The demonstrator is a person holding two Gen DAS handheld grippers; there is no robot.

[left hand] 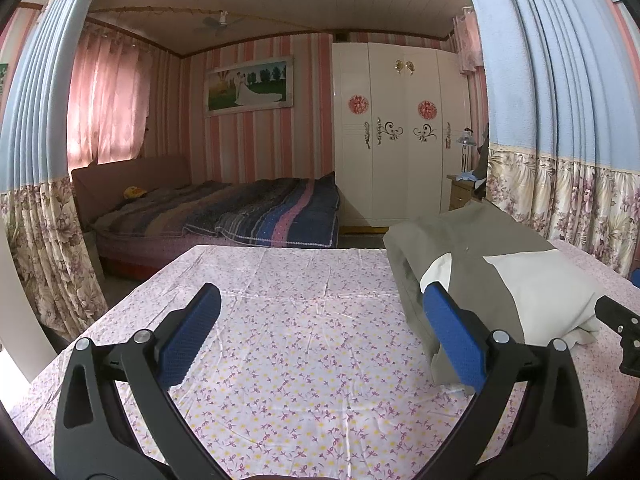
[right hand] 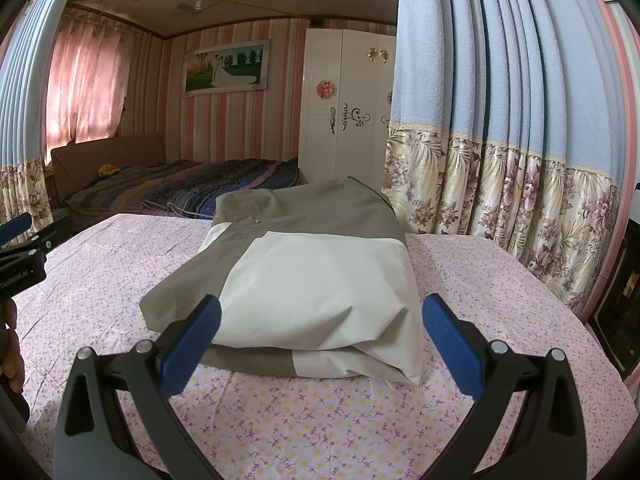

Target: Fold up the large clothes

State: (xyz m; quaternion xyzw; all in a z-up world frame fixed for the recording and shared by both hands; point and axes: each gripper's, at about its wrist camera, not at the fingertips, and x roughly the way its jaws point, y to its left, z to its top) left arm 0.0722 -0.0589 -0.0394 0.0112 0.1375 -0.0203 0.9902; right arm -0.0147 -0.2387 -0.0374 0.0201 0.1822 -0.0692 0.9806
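Left claw [right hand: 24,256] body: tiny print, illegible.

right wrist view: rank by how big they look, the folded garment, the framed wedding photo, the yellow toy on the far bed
1. folded garment, olive and cream, largest by far, though it lies nearest the camera.
2. framed wedding photo on the striped wall.
3. yellow toy on the far bed, smallest.
True sizes stay unsure, since the photo and toy are much farther away.
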